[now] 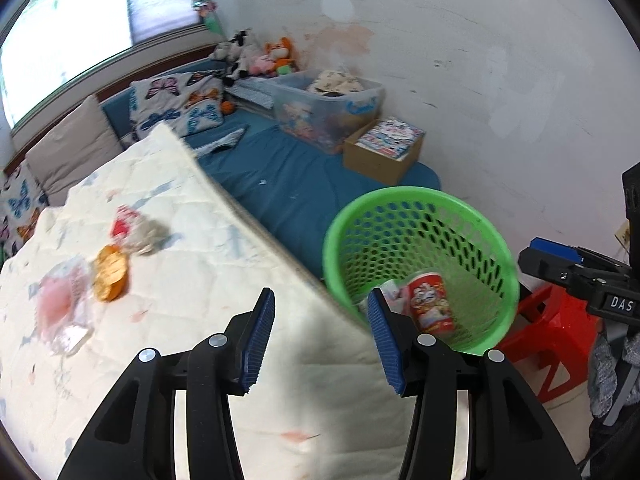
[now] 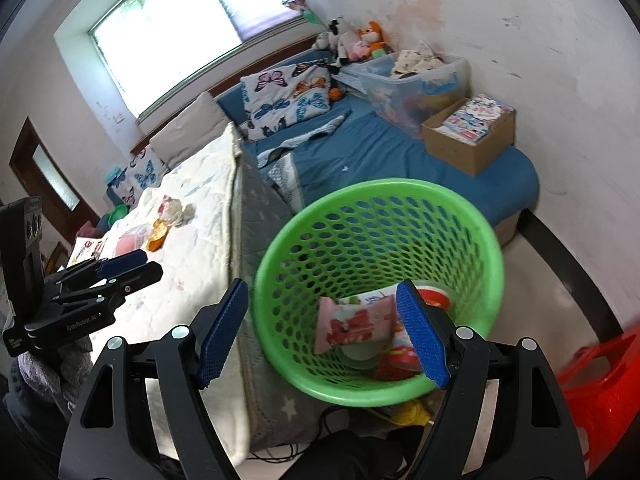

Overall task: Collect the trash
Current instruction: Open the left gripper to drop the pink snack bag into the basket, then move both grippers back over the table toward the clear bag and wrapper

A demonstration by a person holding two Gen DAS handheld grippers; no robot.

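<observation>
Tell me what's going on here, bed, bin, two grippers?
A person is clearing trash off a bed into a green bin with a gripper in each hand. Both the left gripper and the right gripper are open and empty. The bin already holds a red cup and a pink wrapper. On the quilt remain an orange wrapper, a pink packet and a crumpled wrapper.

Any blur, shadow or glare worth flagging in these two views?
Left wrist: wrappers on the quilt are smeared; a dark shadow lies between the tongs; the window is blown out. Right wrist: the green basket rim is blurred, and fisheye bends the walls.
</observation>
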